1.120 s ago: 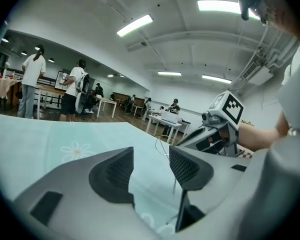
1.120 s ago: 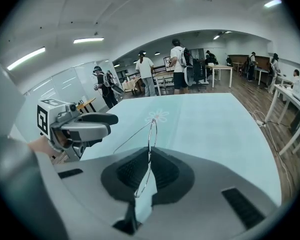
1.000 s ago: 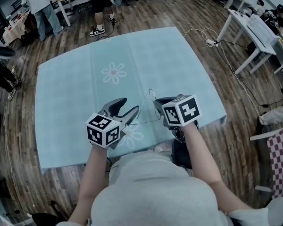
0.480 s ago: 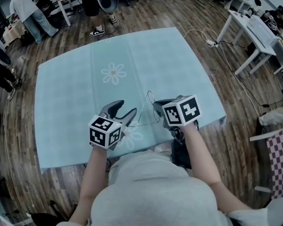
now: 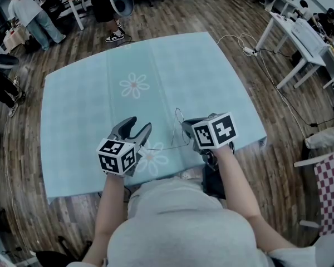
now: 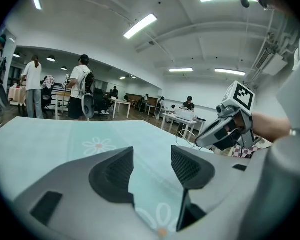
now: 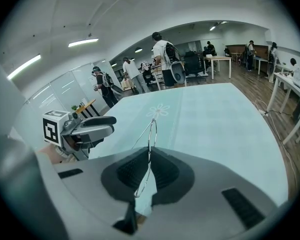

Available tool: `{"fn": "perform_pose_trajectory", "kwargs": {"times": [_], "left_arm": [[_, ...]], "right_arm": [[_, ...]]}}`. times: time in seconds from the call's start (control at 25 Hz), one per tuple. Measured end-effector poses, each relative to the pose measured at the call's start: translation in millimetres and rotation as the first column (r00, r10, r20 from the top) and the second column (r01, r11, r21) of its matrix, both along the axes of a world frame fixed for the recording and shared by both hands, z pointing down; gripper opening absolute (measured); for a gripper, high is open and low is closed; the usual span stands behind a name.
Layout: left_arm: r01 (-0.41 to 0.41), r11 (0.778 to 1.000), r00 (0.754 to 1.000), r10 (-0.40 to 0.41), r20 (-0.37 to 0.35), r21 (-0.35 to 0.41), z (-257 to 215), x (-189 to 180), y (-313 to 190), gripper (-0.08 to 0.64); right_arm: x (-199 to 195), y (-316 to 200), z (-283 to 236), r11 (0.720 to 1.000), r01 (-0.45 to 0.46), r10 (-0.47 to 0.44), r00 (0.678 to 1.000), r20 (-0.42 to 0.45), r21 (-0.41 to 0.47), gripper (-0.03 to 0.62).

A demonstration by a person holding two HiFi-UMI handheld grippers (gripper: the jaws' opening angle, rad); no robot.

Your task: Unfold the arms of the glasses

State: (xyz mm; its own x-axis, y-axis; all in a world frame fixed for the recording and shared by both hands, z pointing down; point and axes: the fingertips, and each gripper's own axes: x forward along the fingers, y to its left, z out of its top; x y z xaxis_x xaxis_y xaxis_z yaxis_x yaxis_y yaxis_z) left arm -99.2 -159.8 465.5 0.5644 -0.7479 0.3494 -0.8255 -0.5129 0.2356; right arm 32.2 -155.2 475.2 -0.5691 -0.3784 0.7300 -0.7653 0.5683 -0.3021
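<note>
Thin wire-rimmed glasses (image 5: pixel 178 116) hang just above the near edge of the light blue flowered tablecloth (image 5: pixel 94 99). My right gripper (image 5: pixel 185 128) is shut on their frame. In the right gripper view the round wire lens (image 7: pixel 150 134) stands up between the pads of the right gripper (image 7: pixel 149 157). One thin arm runs out to the left toward my left gripper (image 5: pixel 140 125). That gripper is open and stands a little left of the arm's tip. In the left gripper view the left gripper (image 6: pixel 152 157) has nothing between its pads, and the right gripper (image 6: pixel 212 135) shows at the right.
Several people (image 5: pixel 28 13) stand by desks at the back left. White desks (image 5: pixel 300 35) and a floor cable (image 5: pixel 250 49) lie to the right. A checked cloth (image 5: pixel 331 177) sits at the right edge. A flower print (image 5: pixel 134 85) marks the cloth's middle.
My left gripper has drawn back to the left, away from the glasses, with its jaws apart. The glasses' arm now stretches out leftward. The right gripper has stayed put.
</note>
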Motion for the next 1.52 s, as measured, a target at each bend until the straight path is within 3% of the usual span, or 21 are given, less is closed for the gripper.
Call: {"fn": "perform_pose_trajectory", "kwargs": {"times": [0.08, 0.16, 0.36, 1.52], "left_arm": [[0.019, 1.0, 1.0, -0.019, -0.007, 0.017, -1, -4, 1, 0.231], [0.052, 0.998, 0.999, -0.051, -0.013, 0.04, -2, -9, 1, 0.125], [0.097, 0.993, 0.995, -0.095, -0.025, 0.073, -6, -14, 3, 0.018], [0.074, 0.995, 0.997, -0.072, -0.027, 0.068, 0, -4, 10, 0.008]], "right_arm": [[0, 0, 2, 1.0, -0.006, 0.006, 1.0, -0.006, -0.004, 0.018], [0, 1, 3, 1.0, -0.008, 0.008, 1.0, -0.009, -0.005, 0.018], [3, 2, 4, 1.0, -0.01, 0.009, 1.0, -0.023, -0.013, 0.018], [6, 7, 11, 1.0, -0.004, 0.003, 0.999, -0.051, -0.024, 0.018]]}}
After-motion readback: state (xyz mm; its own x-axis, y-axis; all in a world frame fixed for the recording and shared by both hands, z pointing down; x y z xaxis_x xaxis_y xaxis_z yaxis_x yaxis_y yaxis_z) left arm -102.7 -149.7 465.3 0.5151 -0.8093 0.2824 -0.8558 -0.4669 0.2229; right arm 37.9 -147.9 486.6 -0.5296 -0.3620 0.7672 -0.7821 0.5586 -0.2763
